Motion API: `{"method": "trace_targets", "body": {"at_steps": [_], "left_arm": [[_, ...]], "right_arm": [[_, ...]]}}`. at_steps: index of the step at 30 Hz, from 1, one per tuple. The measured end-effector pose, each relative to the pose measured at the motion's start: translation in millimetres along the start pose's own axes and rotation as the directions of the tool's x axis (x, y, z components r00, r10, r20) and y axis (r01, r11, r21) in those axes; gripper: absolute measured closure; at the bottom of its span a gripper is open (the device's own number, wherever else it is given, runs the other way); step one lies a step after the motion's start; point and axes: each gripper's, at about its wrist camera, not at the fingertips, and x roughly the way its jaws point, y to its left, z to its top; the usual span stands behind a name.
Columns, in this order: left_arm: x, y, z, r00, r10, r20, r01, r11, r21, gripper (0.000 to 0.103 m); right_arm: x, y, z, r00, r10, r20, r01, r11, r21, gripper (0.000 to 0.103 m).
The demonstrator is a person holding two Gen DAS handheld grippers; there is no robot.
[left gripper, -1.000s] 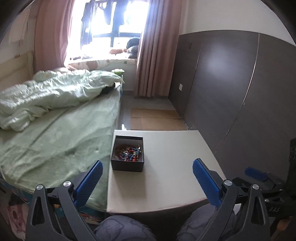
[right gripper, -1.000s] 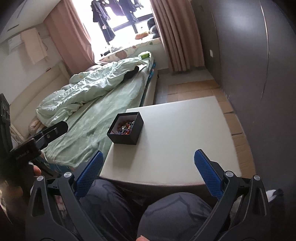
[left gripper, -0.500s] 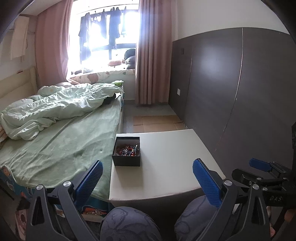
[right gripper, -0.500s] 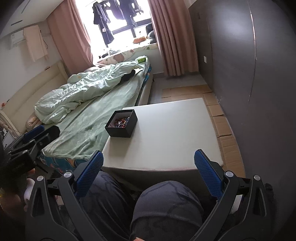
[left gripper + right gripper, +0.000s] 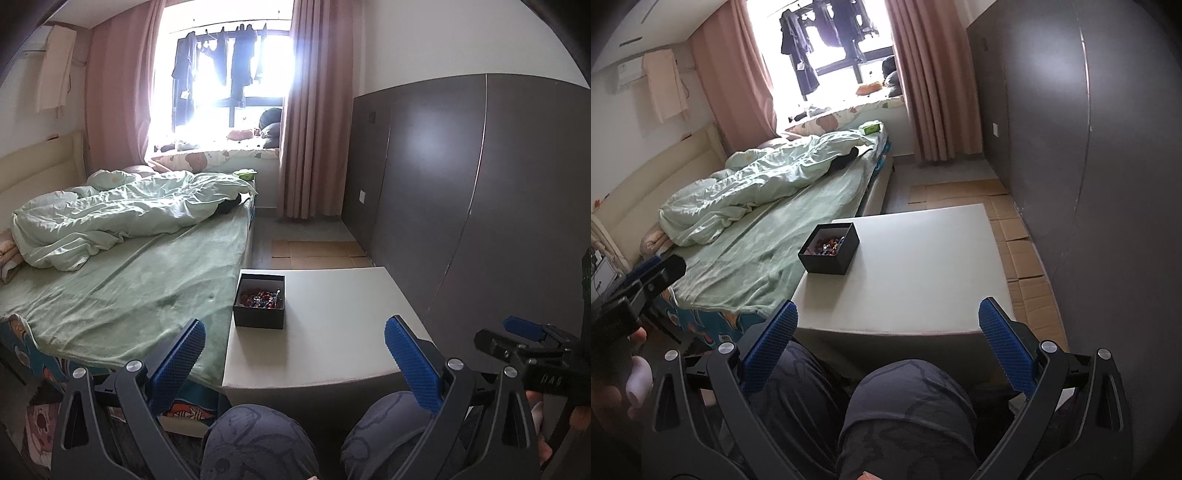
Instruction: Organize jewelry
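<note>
In a bedroom, beside the green bed (image 5: 129, 295), the white bench (image 5: 332, 332) carries an open black box (image 5: 259, 312) at its far left corner, with the mixed jewelry (image 5: 260, 297) heaped inside. Both your left tongs (image 5: 294, 356) and right tongs (image 5: 887, 341) stand wide apart, empty, over your knees, well short of the box. This fits either sorting to come or pieces gathered; if you reach in, go slowly from above and pinch one piece.

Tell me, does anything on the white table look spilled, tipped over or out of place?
Nothing stands out. The small black open box sits upright near the bed-side edge of the white table, with the colourful jewelry all inside it. Nothing lies loose on the tabletop. Both grippers are open, clear of it.
</note>
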Motion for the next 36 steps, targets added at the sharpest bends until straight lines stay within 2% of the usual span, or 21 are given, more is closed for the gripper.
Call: {"method": "trace_targets", "body": {"at_steps": [14, 36], "left_arm": [[-8, 13, -8, 1.0, -0.002, 0.006, 0.003, 0.999, -0.033, 0.008], [-14, 8, -10, 1.0, -0.025, 0.017, 0.026, 0.999, -0.031, 0.008]], "right_arm": [[-3, 14, -6, 0.999, -0.041, 0.011, 0.041, 0.998, -0.041, 0.005], [-2, 17, -4, 0.999, -0.032, 0.018, 0.032, 0.999, -0.029, 0.005]]}}
